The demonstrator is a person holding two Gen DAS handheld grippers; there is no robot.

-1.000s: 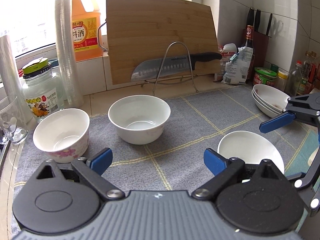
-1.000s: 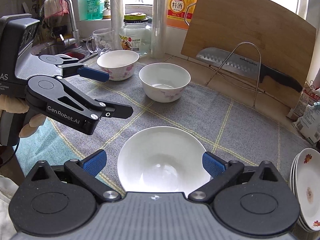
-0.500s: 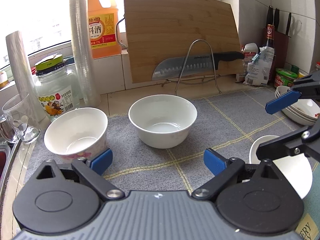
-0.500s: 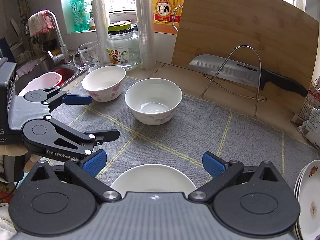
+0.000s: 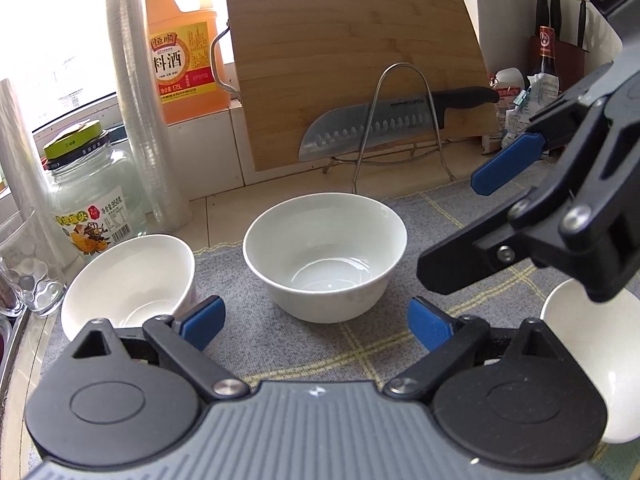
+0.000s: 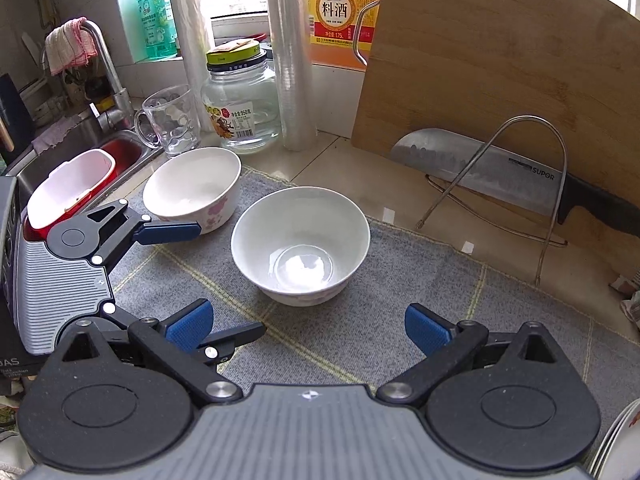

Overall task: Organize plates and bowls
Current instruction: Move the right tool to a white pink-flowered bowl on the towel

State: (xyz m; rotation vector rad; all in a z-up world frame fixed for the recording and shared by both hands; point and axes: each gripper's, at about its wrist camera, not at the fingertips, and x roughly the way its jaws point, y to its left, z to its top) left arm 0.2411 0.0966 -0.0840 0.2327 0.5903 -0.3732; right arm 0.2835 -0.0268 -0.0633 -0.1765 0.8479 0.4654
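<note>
While both grippers hang over the grey mat (image 6: pixel 400 280), we've got nothing in hand yet. Our left gripper (image 5: pixel 316 322) has its blue pads spread wide with only cloth between them, and our right gripper (image 6: pixel 308 326) is just as wide and just as empty.

Straight ahead sits the plain white bowl (image 6: pixel 300 246), upright on the mat, well clear of the fingers in both wrist views. Just beside it, towards the sink (image 6: pixel 120 148), stands the flowered bowl (image 6: pixel 192 192), upright too, close to its neighbour but not touching as far as we can tell. A shallower white dish (image 5: pixel 600 360) peeks in at the right edge of the left view, half hidden behind the right gripper.

Now, how will these handle? We're reading glazed ceramic: rigid, a fair weight for its size, glossy and likely slick against the pads, and it will chip if knocked against its neighbour. The body looks too broad to span comfortably, so our pick is the rim wall, one pad inside and one outside, squeezed firmly. Lift it level, we'd say, because a one-sided pinch lets the bowl swing. And mind the knife (image 6: pixel 500 168) on its wire stand (image 6: pixel 532 184) behind.
</note>
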